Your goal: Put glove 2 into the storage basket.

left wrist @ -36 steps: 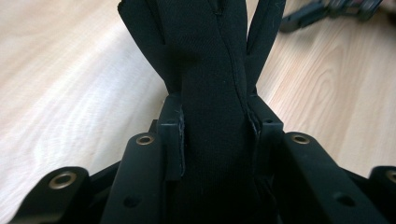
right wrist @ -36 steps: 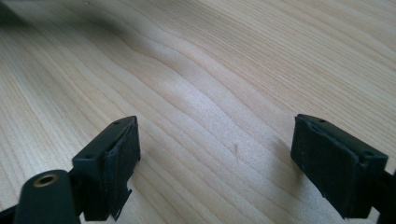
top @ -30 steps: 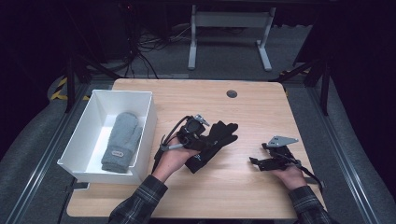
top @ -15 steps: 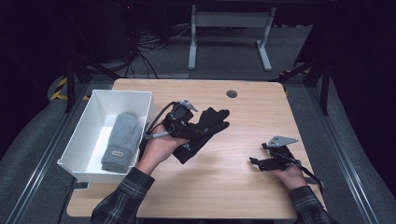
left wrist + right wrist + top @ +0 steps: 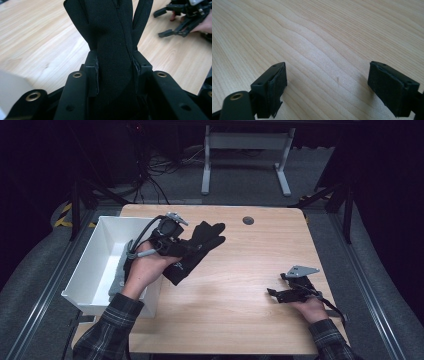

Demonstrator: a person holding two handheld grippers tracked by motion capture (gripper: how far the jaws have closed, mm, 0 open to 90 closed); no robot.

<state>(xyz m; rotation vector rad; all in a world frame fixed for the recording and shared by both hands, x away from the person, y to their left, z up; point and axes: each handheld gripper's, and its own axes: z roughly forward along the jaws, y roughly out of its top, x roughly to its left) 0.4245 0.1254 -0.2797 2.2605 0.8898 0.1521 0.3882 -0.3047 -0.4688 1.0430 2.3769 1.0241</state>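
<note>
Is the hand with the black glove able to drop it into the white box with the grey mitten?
Probably yes. The left gripper is shut on the black glove and hangs right beside the white box. The box is open on top, with only the grey mitten lying inside, so nothing seems to block it.

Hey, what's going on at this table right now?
A person is working with a two-jaw gripper in each hand at a wooden table. The left gripper is clamped on a black glove and holds it in the air beside a white bin, which has something grey lying inside. The right gripper rests low over bare wood near the table's right edge, jaws open with nothing between them.
</note>
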